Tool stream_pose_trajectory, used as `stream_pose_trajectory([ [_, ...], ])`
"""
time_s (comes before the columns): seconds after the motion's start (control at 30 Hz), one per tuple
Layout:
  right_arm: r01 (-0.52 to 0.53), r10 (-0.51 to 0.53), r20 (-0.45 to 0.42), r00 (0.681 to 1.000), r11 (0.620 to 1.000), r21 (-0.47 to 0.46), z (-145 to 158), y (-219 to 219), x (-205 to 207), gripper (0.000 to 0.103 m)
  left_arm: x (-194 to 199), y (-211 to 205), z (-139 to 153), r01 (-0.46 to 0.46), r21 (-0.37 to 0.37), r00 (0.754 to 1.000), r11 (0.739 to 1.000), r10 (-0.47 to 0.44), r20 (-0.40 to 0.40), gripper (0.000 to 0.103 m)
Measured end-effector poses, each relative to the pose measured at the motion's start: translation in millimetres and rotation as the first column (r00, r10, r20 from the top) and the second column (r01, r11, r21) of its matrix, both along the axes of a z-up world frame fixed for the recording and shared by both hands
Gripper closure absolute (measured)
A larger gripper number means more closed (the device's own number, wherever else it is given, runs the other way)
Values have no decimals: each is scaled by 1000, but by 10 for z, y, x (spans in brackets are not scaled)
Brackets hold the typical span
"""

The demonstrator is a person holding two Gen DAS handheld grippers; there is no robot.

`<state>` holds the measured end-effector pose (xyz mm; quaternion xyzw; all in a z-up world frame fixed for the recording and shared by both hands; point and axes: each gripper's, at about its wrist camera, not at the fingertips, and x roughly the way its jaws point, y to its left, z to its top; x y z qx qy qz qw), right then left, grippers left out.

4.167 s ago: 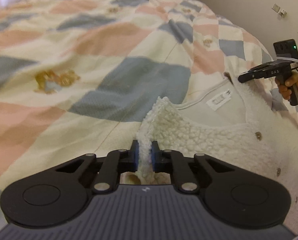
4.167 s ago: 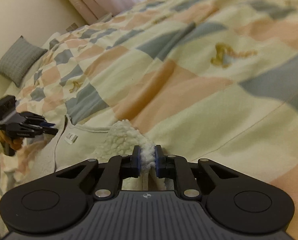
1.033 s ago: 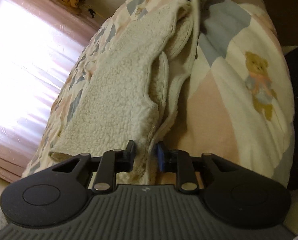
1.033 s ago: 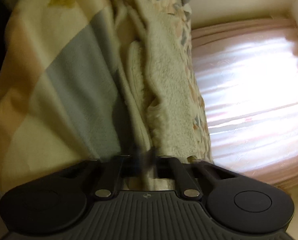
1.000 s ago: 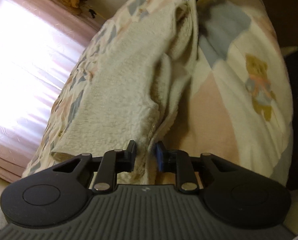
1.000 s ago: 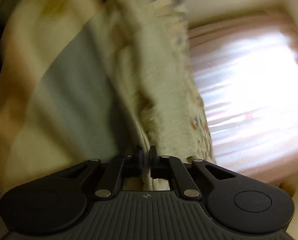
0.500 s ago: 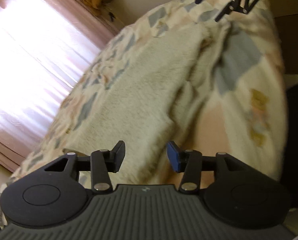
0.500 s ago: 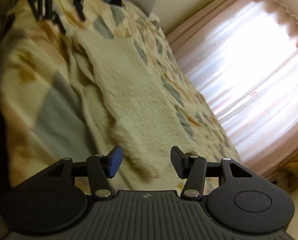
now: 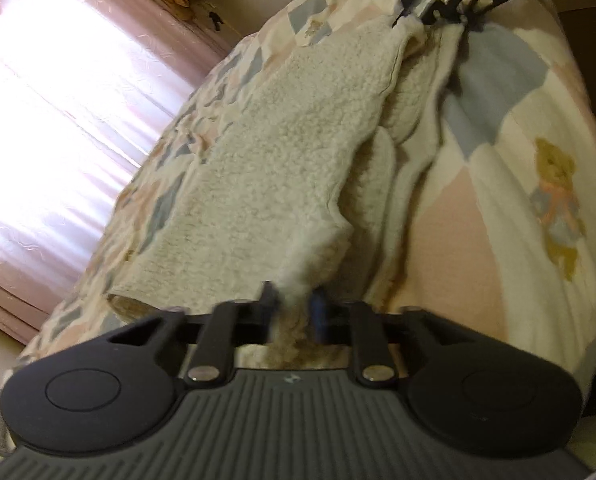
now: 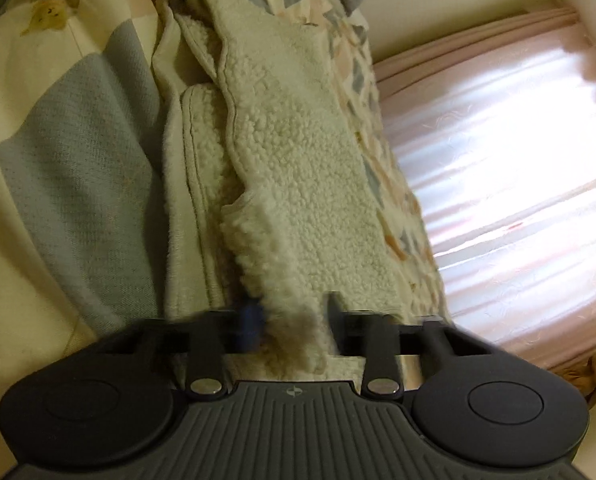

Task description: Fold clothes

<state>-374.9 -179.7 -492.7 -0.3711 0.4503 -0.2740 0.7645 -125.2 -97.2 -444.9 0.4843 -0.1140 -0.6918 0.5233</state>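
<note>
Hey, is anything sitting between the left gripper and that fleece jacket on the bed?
Nothing visible. The fleece jacket's near edge already sits between the closing jaws of the left gripper, with only the patchwork quilt around it.

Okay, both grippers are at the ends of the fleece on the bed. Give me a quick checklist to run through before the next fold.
1. Left gripper on its end of the fleece: ok. The jaws are closing with fleece between them.
2. Right gripper on the other end: ok. Fleece fills its jaws, though the fingers are blurred.
3. Fleece lies as one long strip, its side folded in: ok.
4. Every layer caught at each end: cannot tell.
5. Quilt kept out of the jaws: cannot tell.
6. Bare quilt beside the strip to fold onto: ok.
</note>
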Motion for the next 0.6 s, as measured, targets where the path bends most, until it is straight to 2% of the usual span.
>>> stream_pose_trajectory([
  [0.13,-5,5,-1,1000,999,-46,80,155,-37,97,-6,-20,58,-11,-45,1000,999,12,27,92],
  [0.23,12,-11,17,1000,999,-53,155,292,-31,97,-41,-48,-75,1,1,999,1000,-1,43,92],
  [0.33,40,-41,-43,998,998,-40,1,280,36,94,-94,-43,-263,19,29,996,999,-21,86,91],
  [0.4,52,-58,-104,993,997,-58,-131,268,49,84,-75,-16,-274,14,27,993,1000,-16,114,88],
  [0.47,33,-38,-99,994,998,-51,-53,345,-3,68,27,37,-164,-6,42,995,999,2,100,86],
  [0.53,24,-24,-7,1000,1000,19,178,390,-119,41,175,116,9,-31,59,997,998,26,71,84],
  [0.6,38,-48,99,994,994,104,421,368,-229,39,318,167,197,-56,72,998,996,55,16,84],
])
